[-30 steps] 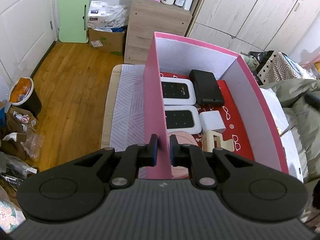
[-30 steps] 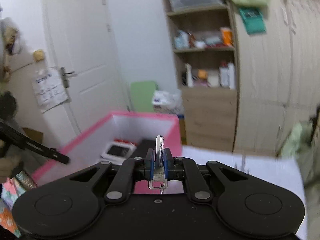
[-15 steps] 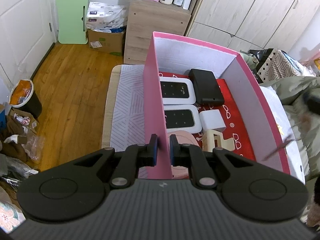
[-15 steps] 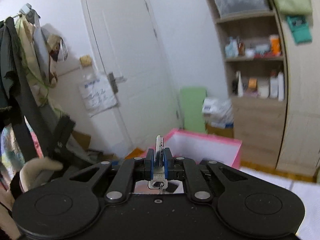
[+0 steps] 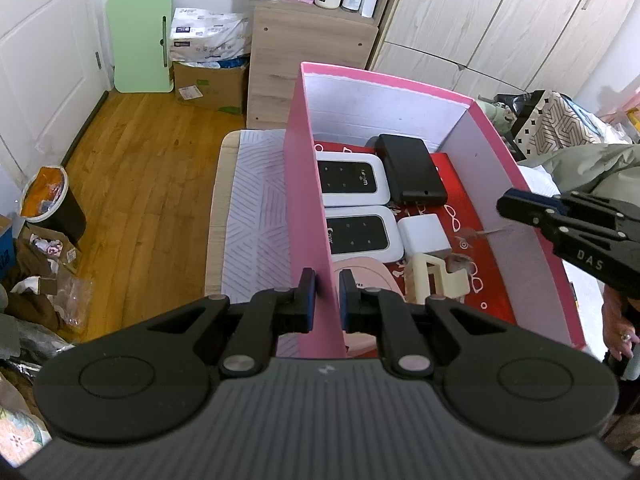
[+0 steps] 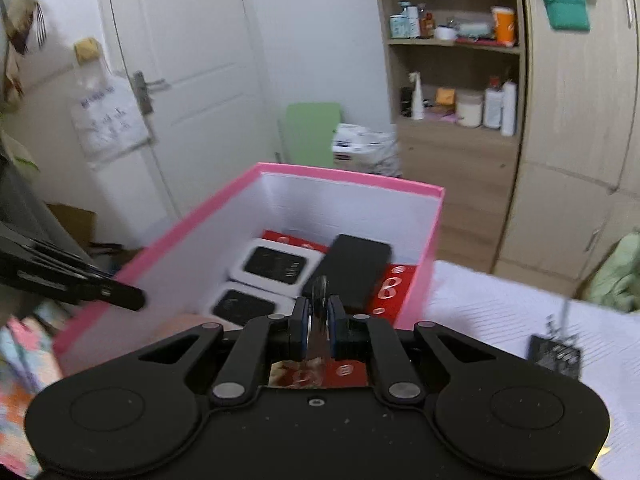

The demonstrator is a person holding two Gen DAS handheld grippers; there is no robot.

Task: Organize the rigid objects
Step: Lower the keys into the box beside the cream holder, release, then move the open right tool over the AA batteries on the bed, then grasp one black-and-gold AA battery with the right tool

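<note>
A pink box (image 5: pixel 306 184) stands on the bed and holds two white wifi routers (image 5: pixel 352 182), a black device (image 5: pixel 412 168), a white cube (image 5: pixel 424 234), a cream clip (image 5: pixel 434 278) and a pink item (image 5: pixel 362 276). My left gripper (image 5: pixel 327 294) is shut on the box's left wall. My right gripper (image 6: pixel 318 322) is shut on a silver key (image 6: pixel 319 292) and hovers over the box's near right side; it shows in the left wrist view (image 5: pixel 520 204) above the right wall. The box also shows in the right wrist view (image 6: pixel 348 176).
A wooden cabinet (image 5: pixel 312 44) and wardrobe doors (image 5: pixel 500 20) stand behind the box. A white striped cover (image 5: pixel 256 208) lies under the box. A small black object (image 6: pixel 554 354) lies on the bed at right. A bin (image 5: pixel 50 204) stands on the floor.
My right gripper has swung down and toward the box with the key and now hangs over its interior. My left gripper holds the box wall as before.
</note>
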